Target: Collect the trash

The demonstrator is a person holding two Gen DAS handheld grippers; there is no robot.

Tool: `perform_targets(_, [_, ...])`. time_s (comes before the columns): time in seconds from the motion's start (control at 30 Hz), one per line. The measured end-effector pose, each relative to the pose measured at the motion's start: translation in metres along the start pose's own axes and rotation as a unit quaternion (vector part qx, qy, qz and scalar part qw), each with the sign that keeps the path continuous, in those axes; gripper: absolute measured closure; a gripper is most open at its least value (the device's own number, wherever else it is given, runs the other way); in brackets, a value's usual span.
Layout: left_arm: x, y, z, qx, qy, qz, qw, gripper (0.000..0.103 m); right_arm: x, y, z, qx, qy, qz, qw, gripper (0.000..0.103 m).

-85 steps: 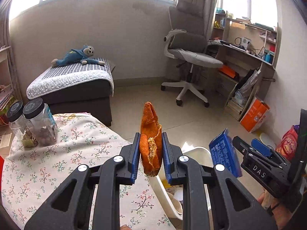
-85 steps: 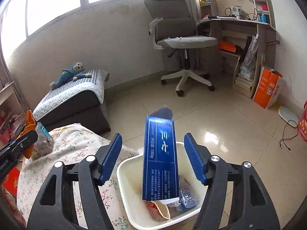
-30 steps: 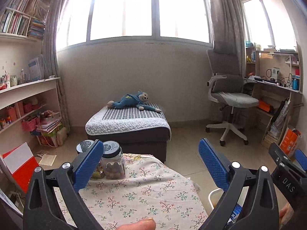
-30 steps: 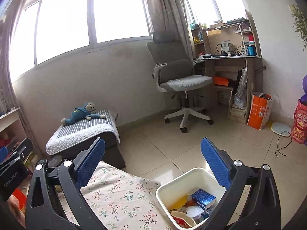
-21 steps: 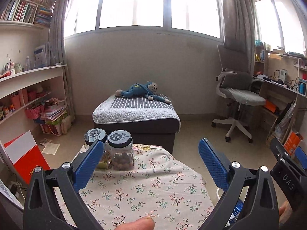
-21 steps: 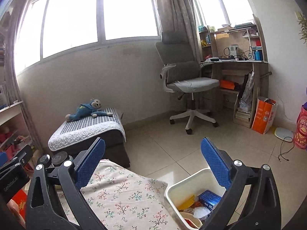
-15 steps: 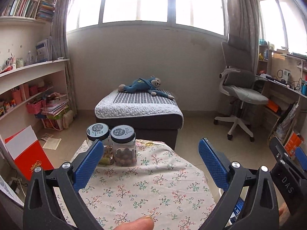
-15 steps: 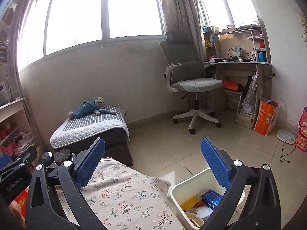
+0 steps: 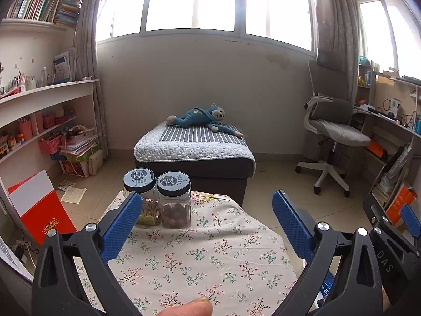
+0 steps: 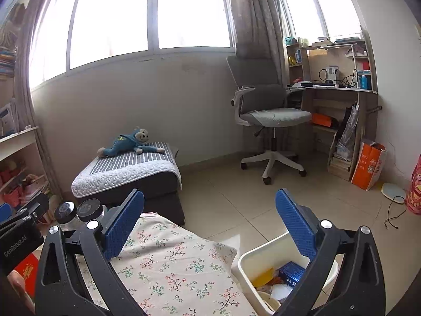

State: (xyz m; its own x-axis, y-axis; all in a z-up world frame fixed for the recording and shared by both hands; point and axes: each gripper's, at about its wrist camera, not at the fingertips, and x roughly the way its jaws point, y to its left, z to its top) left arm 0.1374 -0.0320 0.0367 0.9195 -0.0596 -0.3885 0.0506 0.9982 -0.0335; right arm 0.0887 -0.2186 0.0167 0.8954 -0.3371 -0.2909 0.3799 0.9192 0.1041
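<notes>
Both your tongs have let go since the earlier frames: the left tongs (image 9: 206, 217) and right tongs (image 10: 209, 217) now gape wide, empty. Your desk (image 9: 210, 258) lies bare up to two jars (image 9: 160, 200) at its far edge. Beside it, the white bin (image 10: 252, 256) holds the blue box (image 10: 292, 273) and orange scraps, half hidden behind your right finger.

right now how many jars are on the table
2. Both stand side by side at the far left corner of the floral table: the left jar holds pale nuts, the right jar dark round ones. The grippers' frames cover part of the table, so more could be hidden.
</notes>
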Motion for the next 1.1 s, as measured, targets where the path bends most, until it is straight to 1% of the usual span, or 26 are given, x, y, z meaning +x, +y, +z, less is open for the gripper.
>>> perform_targets(0.1, [0.000,0.001,0.000,0.000,-0.002,0.006,1.0000,0.007,0.000,0.000,0.000,0.000,0.001,0.000,1.000,0.007])
perform_targets(0.6, [0.001,0.000,-0.001,0.002,-0.001,0.009,1.0000,0.007,0.000,-0.001,0.001,-0.003,0.005,0.001,1.000,0.007])
perform_targets(0.7, [0.000,0.000,-0.002,0.005,-0.008,0.009,0.9999,0.007,0.001,-0.003,0.001,-0.001,0.009,0.003,1.000,0.007])
perform_targets(0.77, [0.000,-0.001,-0.004,0.008,-0.013,0.008,0.9998,0.009,0.002,-0.006,0.003,0.000,0.013,0.003,1.000,0.007])
perform_targets(0.9, [0.001,-0.003,-0.005,0.017,-0.012,0.005,0.9998,0.020,0.002,-0.009,0.004,0.001,0.015,0.003,1.000,0.007])
perform_targets(1.07, [0.002,-0.006,-0.006,0.021,-0.008,-0.003,0.9997,0.020,0.003,-0.010,0.004,0.001,0.013,0.002,1.000,0.007])
perform_targets(1.1, [0.001,-0.006,-0.005,0.018,-0.009,-0.002,0.9998,0.018,0.003,-0.010,0.003,0.001,0.012,0.002,1.000,0.007])
